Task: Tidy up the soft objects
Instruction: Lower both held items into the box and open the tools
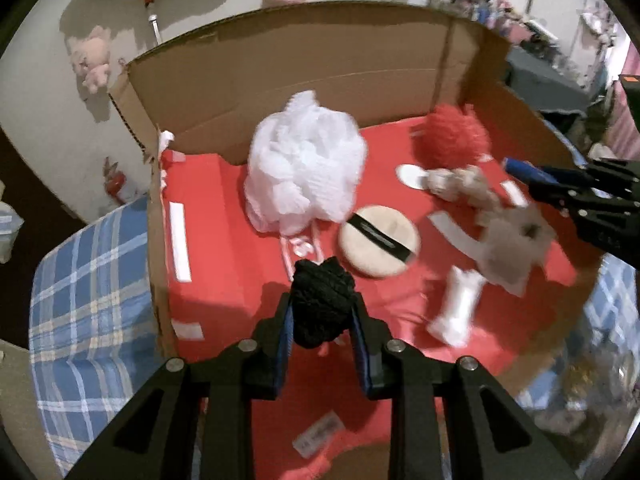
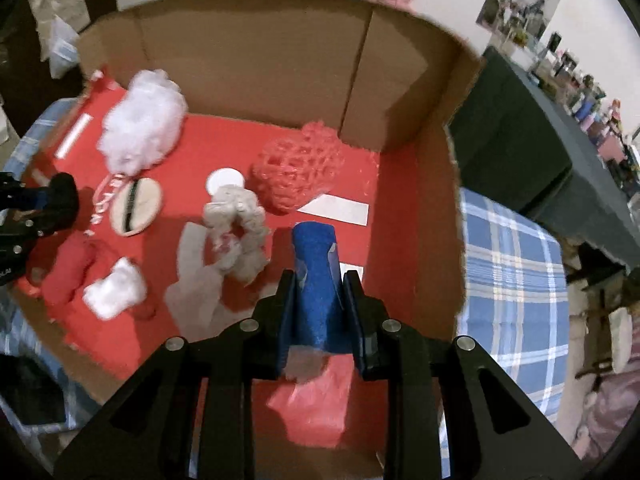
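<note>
The left gripper (image 1: 322, 312) clamps a black yarn ball (image 1: 323, 300); the right gripper (image 2: 320, 300) grips what looks like blue felt (image 2: 316, 288). Both hang over the cardboard box (image 2: 248, 56), so each likely needs a clear spot to drop.

A pale wall (image 1: 48, 12) rises behind the plaid blanket (image 1: 88, 280), which is blue and white. Pink plush toys (image 1: 90, 58) hang on that wall, above the blanket. To the blanket's right stands a dark cabinet (image 2: 520, 152), its top crowded with small items, too blurred to identify.
</note>
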Tool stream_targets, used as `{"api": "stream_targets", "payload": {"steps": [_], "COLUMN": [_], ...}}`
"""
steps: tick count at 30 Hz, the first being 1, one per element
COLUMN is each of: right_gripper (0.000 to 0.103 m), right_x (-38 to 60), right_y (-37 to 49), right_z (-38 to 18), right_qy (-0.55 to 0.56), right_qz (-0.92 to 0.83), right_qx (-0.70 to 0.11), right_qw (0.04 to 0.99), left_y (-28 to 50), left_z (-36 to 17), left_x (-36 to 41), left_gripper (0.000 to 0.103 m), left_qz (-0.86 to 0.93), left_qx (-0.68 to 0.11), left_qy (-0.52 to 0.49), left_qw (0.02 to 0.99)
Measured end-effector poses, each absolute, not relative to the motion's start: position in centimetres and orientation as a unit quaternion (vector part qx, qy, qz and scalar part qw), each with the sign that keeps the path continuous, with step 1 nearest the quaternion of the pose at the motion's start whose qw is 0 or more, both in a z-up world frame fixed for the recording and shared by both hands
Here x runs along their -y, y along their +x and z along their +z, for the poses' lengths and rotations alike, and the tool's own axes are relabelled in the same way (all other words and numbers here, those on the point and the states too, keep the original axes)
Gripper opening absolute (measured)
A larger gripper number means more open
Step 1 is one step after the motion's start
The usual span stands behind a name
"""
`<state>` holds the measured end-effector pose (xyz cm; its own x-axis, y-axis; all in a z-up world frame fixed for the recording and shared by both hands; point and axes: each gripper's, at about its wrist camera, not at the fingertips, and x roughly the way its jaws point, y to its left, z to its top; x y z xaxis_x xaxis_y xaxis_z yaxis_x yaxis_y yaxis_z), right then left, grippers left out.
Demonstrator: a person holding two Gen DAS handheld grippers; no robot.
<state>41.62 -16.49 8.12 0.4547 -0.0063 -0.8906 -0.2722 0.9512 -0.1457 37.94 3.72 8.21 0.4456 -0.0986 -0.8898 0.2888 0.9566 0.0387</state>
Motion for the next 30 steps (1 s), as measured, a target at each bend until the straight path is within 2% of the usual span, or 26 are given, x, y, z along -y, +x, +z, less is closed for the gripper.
{"api": "stream_targets", "payload": {"steps": [8,19,25,30], "right_gripper": [0.023,0.023,0.024,0.024], "right_x": [16.2,16.4,16.1,16.0], "right_y": [44.5,45.5,45.6,45.2], "right_z": [5.9,5.0,4.6,5.0], "right_qy": [-0.152,-0.160,-0.164,-0.160], "right_qz": [0.064,0.065,0.068,0.072], "right_qx": [-0.534,-0.538,-0.538,-0.536], "right_qw": [0.829,0.825,0.824,0.826], "left_y": [40.9,41.1,41.4,40.9], "left_z": [6.4,5.9,5.9,6.4], "left_x": [-4.0,-4.1,-4.0,-3.6], "left_gripper": [0.029,0.031,0.036,0.050], "left_qz": [-0.088,-0.089,-0.089,-0.090], "left_qx": [-0.545,-0.547,-0.547,-0.535], "left_qy": [0.097,0.099,0.097,0.097], "left_qw": [0.828,0.827,0.827,0.835]}}
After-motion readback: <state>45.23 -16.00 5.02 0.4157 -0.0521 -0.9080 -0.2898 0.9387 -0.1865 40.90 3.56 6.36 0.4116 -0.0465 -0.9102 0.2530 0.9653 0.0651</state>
